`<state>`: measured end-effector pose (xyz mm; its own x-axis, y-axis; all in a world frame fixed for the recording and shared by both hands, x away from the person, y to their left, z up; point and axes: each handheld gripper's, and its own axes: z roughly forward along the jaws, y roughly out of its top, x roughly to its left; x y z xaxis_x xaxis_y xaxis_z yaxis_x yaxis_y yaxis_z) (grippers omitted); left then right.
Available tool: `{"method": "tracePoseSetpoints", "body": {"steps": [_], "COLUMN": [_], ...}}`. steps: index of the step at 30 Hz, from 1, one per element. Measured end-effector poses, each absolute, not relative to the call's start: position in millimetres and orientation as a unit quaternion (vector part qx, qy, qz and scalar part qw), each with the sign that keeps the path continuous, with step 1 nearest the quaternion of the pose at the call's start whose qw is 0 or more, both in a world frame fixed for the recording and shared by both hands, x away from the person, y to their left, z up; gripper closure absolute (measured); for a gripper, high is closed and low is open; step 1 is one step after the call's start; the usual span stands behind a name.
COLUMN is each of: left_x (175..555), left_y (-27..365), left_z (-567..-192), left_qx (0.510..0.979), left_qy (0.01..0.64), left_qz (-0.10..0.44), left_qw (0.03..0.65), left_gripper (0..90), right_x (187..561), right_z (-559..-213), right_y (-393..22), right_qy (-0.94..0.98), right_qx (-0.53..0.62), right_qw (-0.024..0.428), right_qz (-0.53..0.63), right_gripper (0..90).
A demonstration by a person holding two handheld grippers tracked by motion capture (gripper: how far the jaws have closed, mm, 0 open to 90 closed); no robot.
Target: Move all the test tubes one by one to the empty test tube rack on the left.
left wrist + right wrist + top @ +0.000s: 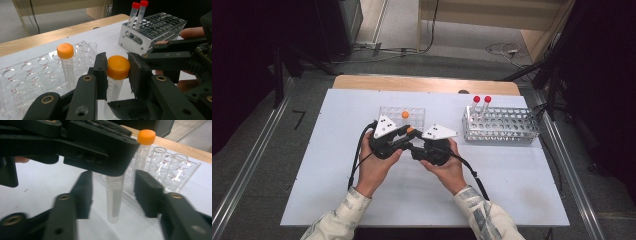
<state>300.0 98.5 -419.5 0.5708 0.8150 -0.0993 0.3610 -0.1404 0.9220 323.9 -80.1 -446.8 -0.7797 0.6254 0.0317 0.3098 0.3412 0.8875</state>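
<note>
Handing over mid-table, just near of the clear rack. Left gripper pinching the orange cap of the tube, keeping it upright. Right gripper spread wide either side of the tube body, pads off it, letting go. Second capped tube standing racked behind.

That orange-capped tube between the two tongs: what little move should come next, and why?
Probably the right tongs should back away. The left tongs pinch the orange cap of the tube, while the right jaws stand apart on either side of its clear body without touching. Then the tube could go into the clear rack beside the other capped tube.
</note>
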Motion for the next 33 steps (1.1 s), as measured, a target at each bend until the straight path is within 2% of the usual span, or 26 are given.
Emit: {"method": "tracePoseSetpoints", "body": {"steps": [3, 6, 21, 33], "left_x": [300, 301, 310, 332], "left_y": [101, 103, 124, 134], "left_z": [-417, -414, -392, -377], "left_qx": [0.717, 0.712, 0.684, 0.668], "left_qy": [0.412, 0.418, 0.451, 0.466], "left_qz": [0.22, 0.223, 0.246, 0.26], "left_qw": [0.518, 0.519, 0.518, 0.518], "left_gripper": [70.8, 70.7, 70.7, 70.7], "right_x": [323, 324, 326, 328], "right_z": [-445, -444, -436, -437], "right_y": [-85, -93, -144, -164], "right_qy": [0.801, 0.797, 0.781, 0.774], "right_qx": [0.296, 0.306, 0.34, 0.355], "right_qw": [0.166, 0.173, 0.194, 0.199], "right_qz": [0.494, 0.491, 0.486, 0.485], "right_gripper": [27.0, 21.5, 21.2, 22.2]}}
